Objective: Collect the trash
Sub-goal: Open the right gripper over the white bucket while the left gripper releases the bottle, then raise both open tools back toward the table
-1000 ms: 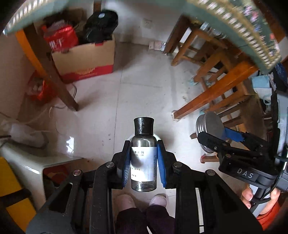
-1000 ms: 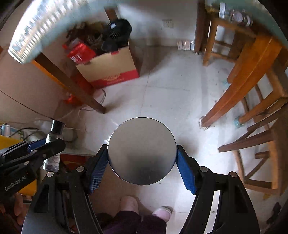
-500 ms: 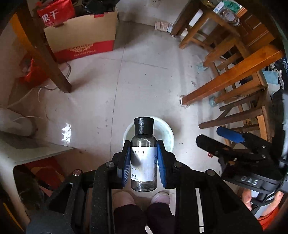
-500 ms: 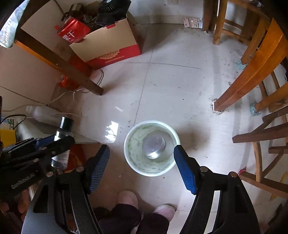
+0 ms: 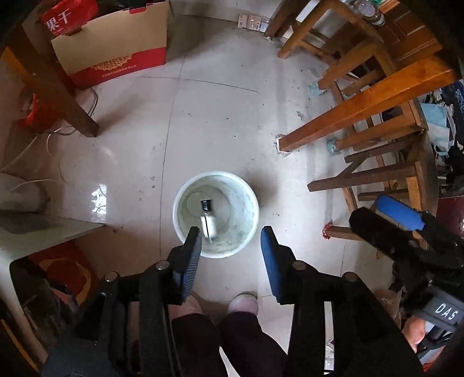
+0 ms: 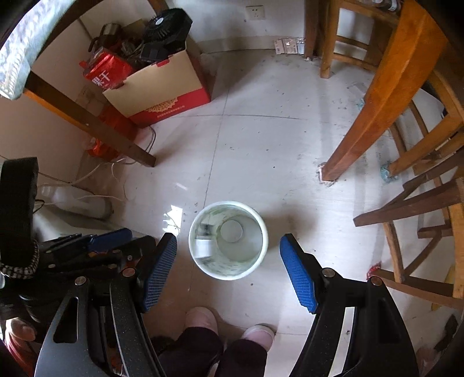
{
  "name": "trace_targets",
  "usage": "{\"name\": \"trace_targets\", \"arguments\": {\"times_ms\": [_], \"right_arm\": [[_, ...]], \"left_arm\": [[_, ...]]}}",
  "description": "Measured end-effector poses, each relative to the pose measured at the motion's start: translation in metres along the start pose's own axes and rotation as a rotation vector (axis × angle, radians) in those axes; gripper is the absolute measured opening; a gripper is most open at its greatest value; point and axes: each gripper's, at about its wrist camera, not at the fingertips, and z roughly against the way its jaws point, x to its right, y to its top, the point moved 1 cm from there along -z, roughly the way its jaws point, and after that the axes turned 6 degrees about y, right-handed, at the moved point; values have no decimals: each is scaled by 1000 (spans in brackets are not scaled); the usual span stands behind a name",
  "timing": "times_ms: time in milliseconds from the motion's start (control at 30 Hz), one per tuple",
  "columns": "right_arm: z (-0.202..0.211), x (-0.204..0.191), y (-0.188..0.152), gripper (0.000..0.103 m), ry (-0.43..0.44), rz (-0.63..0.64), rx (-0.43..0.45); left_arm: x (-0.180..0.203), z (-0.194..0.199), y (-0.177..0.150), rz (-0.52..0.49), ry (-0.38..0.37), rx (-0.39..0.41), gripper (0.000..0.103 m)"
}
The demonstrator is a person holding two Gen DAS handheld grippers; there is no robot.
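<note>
Bottle (image 5: 208,224) lies inside the white bin (image 5: 177,214), clear glass body with a white label and a black cap (image 5: 205,205); cap end points away from the person's feet, body slightly blurred in the left wrist view. In the right wrist view the same bottle (image 6: 203,243) sits against the bin's left inner wall. Round silver lid (image 6: 231,231) lies flat on the bin bottom, just beside the bottle, to its right in the right wrist view; in the left wrist view the lid (image 5: 193,203) is partly covered by the bottle's cap end. Bin (image 6: 262,232): round, white rim, pale green-streaked inner wall, standing upright on the tiled floor (image 5: 220,121); contents visible are the bottle and the lid only. Left tool (image 5: 230,252): blue-padded fingers spread wide, nothing between them, positioned above the near rim of the bin. Right tool (image 6: 227,266): fingers spread wide, nothing held, above the bin's near edge, with the bin seen between the two pads. Person's pink slippers (image 6: 203,319) are on the floor near the bin, on its near side. Beyond the bin, well apart: a red-and-tan cardboard box (image 6: 162,87) holding a red bag and a black fan (image 6: 168,24). Right of the bin: wooden furniture legs (image 6: 374,110).
</note>
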Motion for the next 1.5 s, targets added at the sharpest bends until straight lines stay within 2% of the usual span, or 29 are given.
{"name": "trace_targets", "arguments": {"times_ms": [133,367,867,1167,1233,1400,1467,1500], "right_arm": [[21,-3,4,70,-7,-12,10],[80,-21,12,70,-10,-13,44],[253,-90,36,70,1,32,195],[368,-132,47,70,-30,27,392],[390,-139,48,70,-53,30,438],[441,-156,48,72,-91,35,560],[457,-164,46,76,-105,37,617],[464,-167,45,77,-111,38,644]], "left_arm": [[10,28,-2,-26,13,13,40],[22,107,-2,-46,32,61,40],[48,330,-1,-79,17,266,40],[49,461,-4,-119,-6,466,41],[51,486,-5,-136,-13,513,44],[52,539,-8,-176,-26,613,45],[52,555,-9,-192,-28,651,49],[52,562,-9,-199,-26,669,55]]}}
